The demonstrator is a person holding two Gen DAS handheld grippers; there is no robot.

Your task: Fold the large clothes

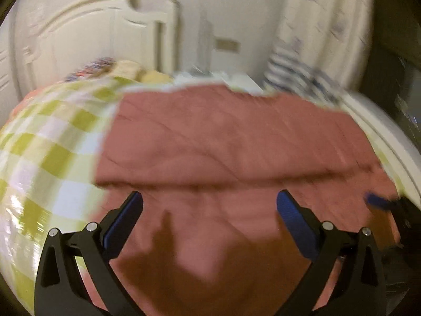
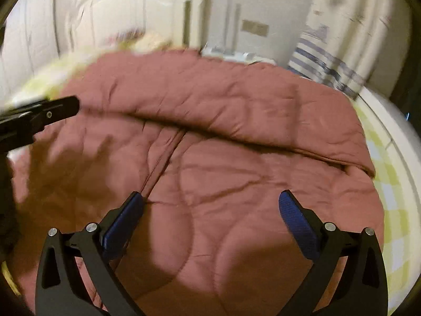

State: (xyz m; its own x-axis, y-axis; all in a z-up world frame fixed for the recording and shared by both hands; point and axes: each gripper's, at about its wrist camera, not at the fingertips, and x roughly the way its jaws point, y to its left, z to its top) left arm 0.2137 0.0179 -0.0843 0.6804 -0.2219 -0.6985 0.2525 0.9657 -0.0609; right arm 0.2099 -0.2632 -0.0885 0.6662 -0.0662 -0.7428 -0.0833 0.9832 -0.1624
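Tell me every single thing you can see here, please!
Pink quilted garment: one, dusty pink, spread on the bed with its far part folded over.
Green-and-white checked bed sheet: one, under the garment.
Blue-and-white striped cloth: one, at the bed's far right corner.
White panelled door: one, behind the bed.
Left claw: one, black with blue pads, open above the garment's near part.
Right claw: one, black with blue pads, open above the garment.

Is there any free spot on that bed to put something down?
Bare green-checked sheet lies left of the pink quilted garment, plus a narrow strip along its right edge. The far end by the white headboard is crowded with bedding.
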